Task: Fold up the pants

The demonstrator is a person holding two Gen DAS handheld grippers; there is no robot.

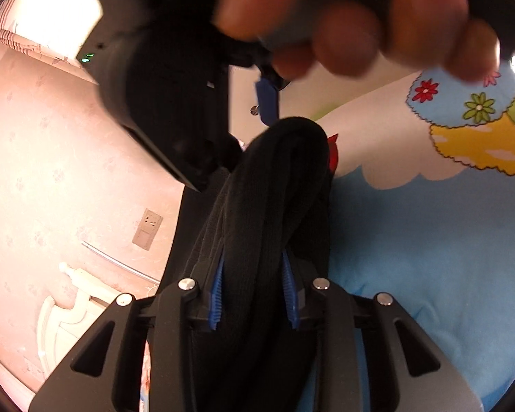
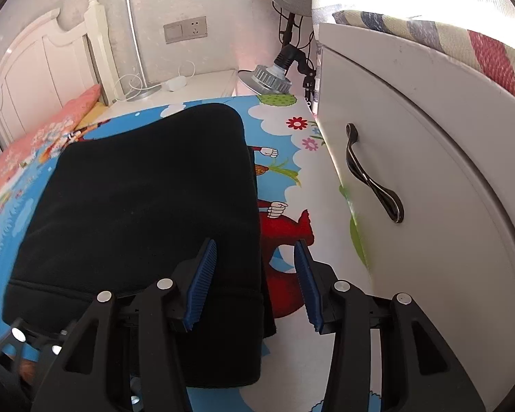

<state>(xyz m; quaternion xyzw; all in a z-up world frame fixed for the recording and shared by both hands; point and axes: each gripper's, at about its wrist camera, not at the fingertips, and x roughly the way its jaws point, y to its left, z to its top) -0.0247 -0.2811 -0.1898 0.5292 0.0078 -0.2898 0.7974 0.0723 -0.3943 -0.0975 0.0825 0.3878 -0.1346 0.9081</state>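
Note:
The black pants (image 2: 147, 206) lie folded in a thick rectangle on the cartoon-print sheet (image 2: 285, 158). My right gripper (image 2: 255, 250) is open, its blue pads astride the pants' near right corner, holding nothing. In the left wrist view my left gripper (image 1: 254, 261) is shut on a bunched fold of the black pants (image 1: 285, 178), which rises between the blue pads. The other gripper's black body (image 1: 161, 103) and a hand's fingers (image 1: 346, 41) hover close above it.
A white cabinet (image 2: 429, 189) with a black handle (image 2: 370, 175) stands close on the right. A white headboard (image 2: 48, 68), pink pillow (image 2: 34, 137) and a nightstand with a lamp (image 2: 140, 44) lie beyond the pants. A clamp light (image 2: 274, 68) stands behind.

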